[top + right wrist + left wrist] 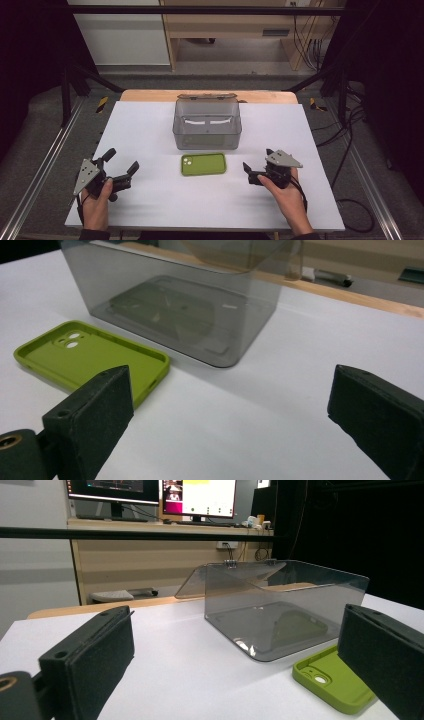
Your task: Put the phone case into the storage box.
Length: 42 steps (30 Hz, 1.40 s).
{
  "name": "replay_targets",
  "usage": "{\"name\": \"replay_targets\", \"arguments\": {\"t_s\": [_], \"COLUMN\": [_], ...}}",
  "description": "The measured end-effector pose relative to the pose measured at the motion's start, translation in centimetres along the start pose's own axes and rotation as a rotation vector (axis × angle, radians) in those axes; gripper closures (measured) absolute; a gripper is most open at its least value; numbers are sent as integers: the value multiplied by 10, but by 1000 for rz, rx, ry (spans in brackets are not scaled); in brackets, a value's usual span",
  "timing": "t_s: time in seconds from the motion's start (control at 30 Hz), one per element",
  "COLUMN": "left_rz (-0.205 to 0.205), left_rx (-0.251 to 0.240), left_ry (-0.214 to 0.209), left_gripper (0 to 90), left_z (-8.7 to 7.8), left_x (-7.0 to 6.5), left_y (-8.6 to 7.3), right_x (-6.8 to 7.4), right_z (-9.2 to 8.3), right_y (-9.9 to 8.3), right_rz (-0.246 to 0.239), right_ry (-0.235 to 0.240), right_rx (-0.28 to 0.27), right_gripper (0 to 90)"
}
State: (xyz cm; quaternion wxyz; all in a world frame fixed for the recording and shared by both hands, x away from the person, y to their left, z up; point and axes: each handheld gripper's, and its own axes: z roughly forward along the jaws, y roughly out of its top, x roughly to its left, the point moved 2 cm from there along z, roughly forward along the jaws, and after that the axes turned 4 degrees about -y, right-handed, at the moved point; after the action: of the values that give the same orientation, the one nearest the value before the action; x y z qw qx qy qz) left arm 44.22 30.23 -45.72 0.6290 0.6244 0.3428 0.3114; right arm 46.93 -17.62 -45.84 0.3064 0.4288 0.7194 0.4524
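A white bench (150, 135) is seen from the high view, with a smoky transparent box (207, 126) set at its centre toward the far edge. The box's hinged lid (206, 96) is swung back behind it. Inside the box only reflections and a faint pale strip can be made out; contents cannot be told.

A green phone case (203, 164) is laid flat on the bench just in front of the box, close to its near wall but apart from it, open side up, with the camera cut-out at its left end.

The left gripper (122, 167) is held in the person's left hand (96, 202) at the near left of the bench, well apart from the case. Its jaws are spread wide and nothing is held between them; in the left gripper view the box and one end of the case are framed between them.

The right gripper (247, 170) is held in the right hand (285, 192) at the near right, near the case's right end but not touching it. Its jaws are likewise apart and empty, as seen in the right gripper view.
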Motion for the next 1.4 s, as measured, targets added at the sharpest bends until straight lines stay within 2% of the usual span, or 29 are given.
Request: {"name": "replay_targets", "arguments": {"t_s": [0.07,0.27,0.5,0.67,0.87,1.13,1.27,1.4], "left_rz": [-5,-6,-3,-2,-6,-9,-6,-10], "left_rx": [-2,1,8,12,15,18,24,25], "left_ry": [1,-3,-4,-4,-6,-9,-11,-14], "left_gripper": [13,15,15,18,21,22,22,23], "left_z": [0,1,3,2,3,5,5,6], "left_x": [0,0,0,-1,-1,-1,-1,-3], "left_y": [0,0,-1,-1,-2,-3,-3,-3], "right_x": [3,23,41,48,58,63,68,72], "right_z": [3,17,30,37,41,49,52,54], "right_y": [3,17,24,24,26,28,29,30], "right_rz": [-7,-88,-145,-152,-162,-168,-186,-201], "right_ry": [5,58,112,126,144,158,173,191], "right_rx": [17,75,122,151,151,168,181,188], "right_gripper": [47,51,60,72,75,96,164,293]}}
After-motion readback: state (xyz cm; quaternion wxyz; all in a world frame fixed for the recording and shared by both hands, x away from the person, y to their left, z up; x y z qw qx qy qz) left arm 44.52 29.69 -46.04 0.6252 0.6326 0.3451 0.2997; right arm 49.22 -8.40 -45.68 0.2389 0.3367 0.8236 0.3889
